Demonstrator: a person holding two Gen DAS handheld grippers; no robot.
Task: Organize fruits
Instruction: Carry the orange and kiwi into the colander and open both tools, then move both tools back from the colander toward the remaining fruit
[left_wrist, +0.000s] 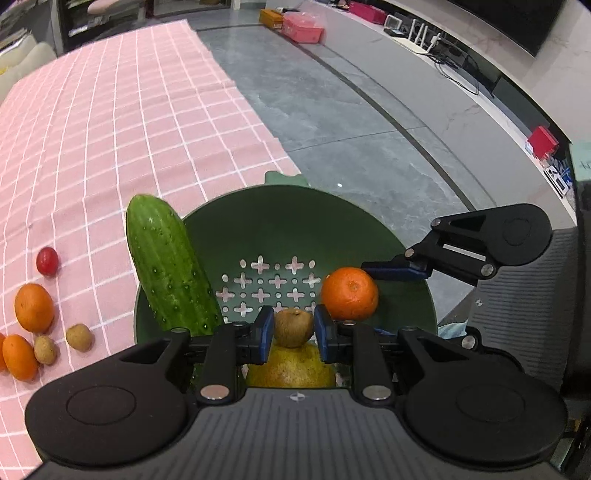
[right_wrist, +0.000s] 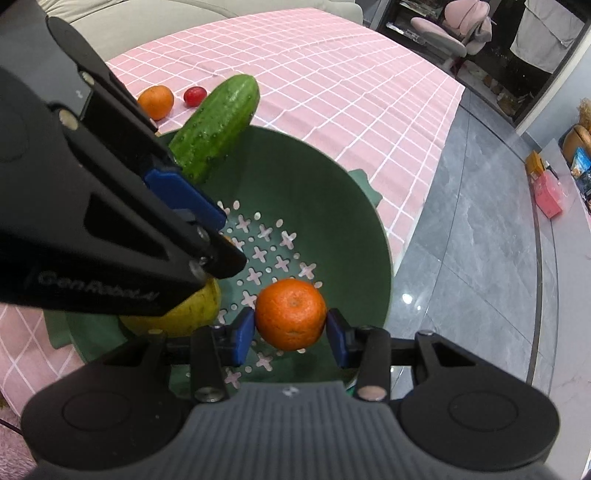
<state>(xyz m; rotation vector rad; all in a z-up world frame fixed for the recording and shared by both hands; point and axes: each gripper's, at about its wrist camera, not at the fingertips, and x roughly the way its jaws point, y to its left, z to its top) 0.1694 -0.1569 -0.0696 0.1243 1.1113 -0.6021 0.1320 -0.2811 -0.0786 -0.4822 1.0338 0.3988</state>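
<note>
A green perforated bowl (left_wrist: 288, 218) sits at the edge of the pink checked cloth. A cucumber (left_wrist: 170, 266) leans on its left rim, and a yellow pear (left_wrist: 291, 369) lies inside. My left gripper (left_wrist: 293, 326) is shut on a small brown longan (left_wrist: 293, 328) above the pear. My right gripper (right_wrist: 290, 332) is shut on a mandarin (right_wrist: 290, 314) and holds it over the bowl (right_wrist: 332, 206); this mandarin also shows in the left wrist view (left_wrist: 349, 293). The cucumber (right_wrist: 216, 127) and pear (right_wrist: 184, 314) also show in the right wrist view.
On the cloth (left_wrist: 110, 129) left of the bowl lie a cherry tomato (left_wrist: 47, 261), two mandarins (left_wrist: 34, 307), and two longans (left_wrist: 78, 336). The table edge drops to a grey tiled floor (left_wrist: 351, 122) on the right.
</note>
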